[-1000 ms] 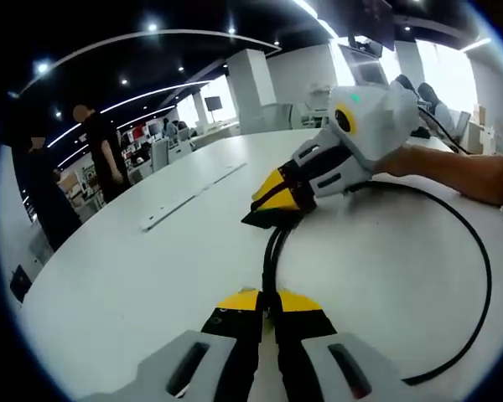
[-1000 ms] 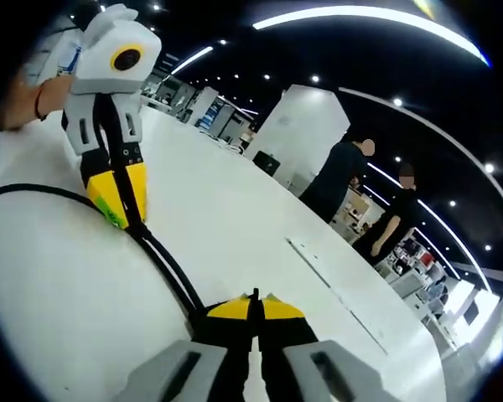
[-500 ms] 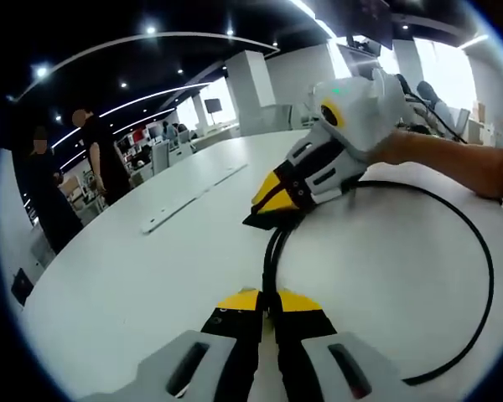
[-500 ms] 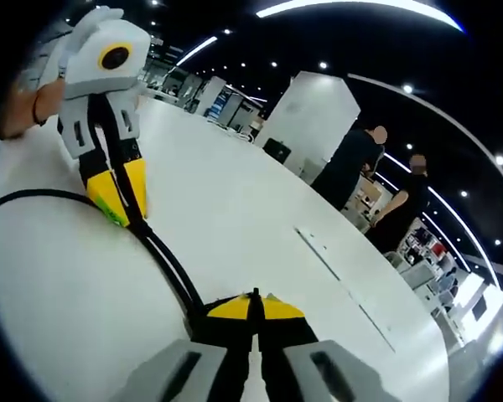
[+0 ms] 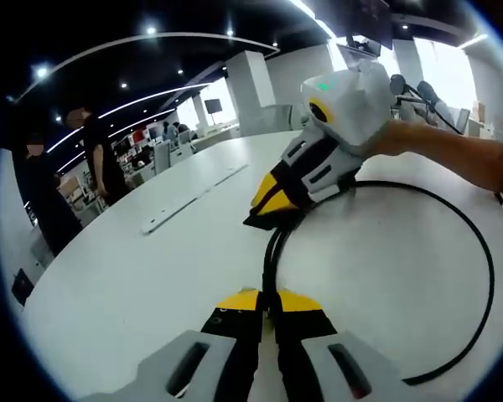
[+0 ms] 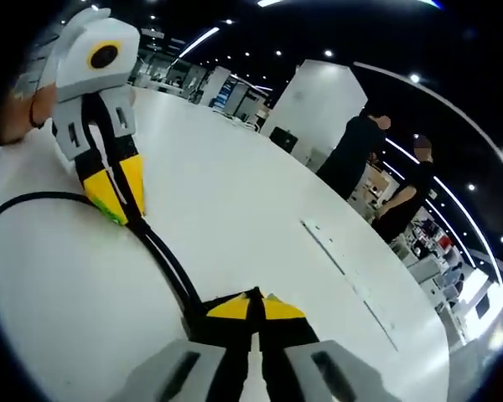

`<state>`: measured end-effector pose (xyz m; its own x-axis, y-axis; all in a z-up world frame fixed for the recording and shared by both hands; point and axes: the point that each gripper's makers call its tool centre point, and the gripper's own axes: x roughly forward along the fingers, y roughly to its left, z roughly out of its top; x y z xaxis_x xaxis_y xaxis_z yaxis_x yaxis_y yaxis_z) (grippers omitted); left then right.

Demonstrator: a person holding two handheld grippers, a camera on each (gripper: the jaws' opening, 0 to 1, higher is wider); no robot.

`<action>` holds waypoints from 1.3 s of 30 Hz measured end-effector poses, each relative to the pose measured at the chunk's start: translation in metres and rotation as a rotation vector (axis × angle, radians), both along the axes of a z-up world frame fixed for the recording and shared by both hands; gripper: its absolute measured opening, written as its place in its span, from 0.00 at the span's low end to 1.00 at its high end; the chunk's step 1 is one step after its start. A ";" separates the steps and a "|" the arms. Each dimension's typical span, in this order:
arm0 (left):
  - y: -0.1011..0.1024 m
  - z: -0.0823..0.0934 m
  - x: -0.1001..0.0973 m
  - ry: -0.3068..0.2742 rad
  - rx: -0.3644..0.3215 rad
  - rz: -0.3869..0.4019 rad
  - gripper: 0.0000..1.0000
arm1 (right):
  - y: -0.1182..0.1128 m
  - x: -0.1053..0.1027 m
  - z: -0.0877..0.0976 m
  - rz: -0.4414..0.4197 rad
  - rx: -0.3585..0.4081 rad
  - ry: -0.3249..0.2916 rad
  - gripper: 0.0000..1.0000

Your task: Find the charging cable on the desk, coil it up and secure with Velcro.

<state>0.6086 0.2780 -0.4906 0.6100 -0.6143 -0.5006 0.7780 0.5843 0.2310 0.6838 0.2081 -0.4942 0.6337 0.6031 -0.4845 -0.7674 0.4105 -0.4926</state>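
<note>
A black charging cable [image 5: 271, 255] lies on the white desk [image 5: 151, 276]. Two of its strands run side by side between both grippers. My left gripper [image 5: 268, 295] is shut on these strands at the bottom of the left gripper view. A short way ahead, my right gripper [image 5: 271, 219] is shut on the same strands, tips down on the desk. The rest of the cable sweeps out in a wide loop [image 5: 484, 276] to the right. In the right gripper view, the right gripper [image 6: 253, 300] holds the cable [image 6: 163, 264], which leads up to the left gripper [image 6: 121, 213].
A person's forearm [image 5: 461, 159] holds the right gripper. A long flat strip [image 5: 193, 197] is set into the desk, also seen as the strip [image 6: 348, 272]. Two people [image 5: 96, 155] stand beyond the desk's far edge, near a white pillar [image 6: 318, 113].
The right gripper has tilted its body a little to the left over the cable while its tips stay put. Both grippers keep their hold, and the loop lies the same.
</note>
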 end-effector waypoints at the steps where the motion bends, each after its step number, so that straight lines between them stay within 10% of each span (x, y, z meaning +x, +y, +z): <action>1: 0.000 0.000 0.000 0.000 0.000 0.000 0.07 | 0.000 0.000 0.000 -0.001 -0.001 -0.002 0.05; 39: -0.002 -0.001 0.004 -0.005 0.000 -0.004 0.07 | 0.002 -0.009 0.003 -0.057 0.196 0.218 0.03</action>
<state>0.6126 0.2762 -0.4918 0.6098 -0.6167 -0.4978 0.7793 0.5810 0.2349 0.6749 0.2104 -0.4915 0.5626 0.6650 -0.4911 -0.8196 0.5266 -0.2258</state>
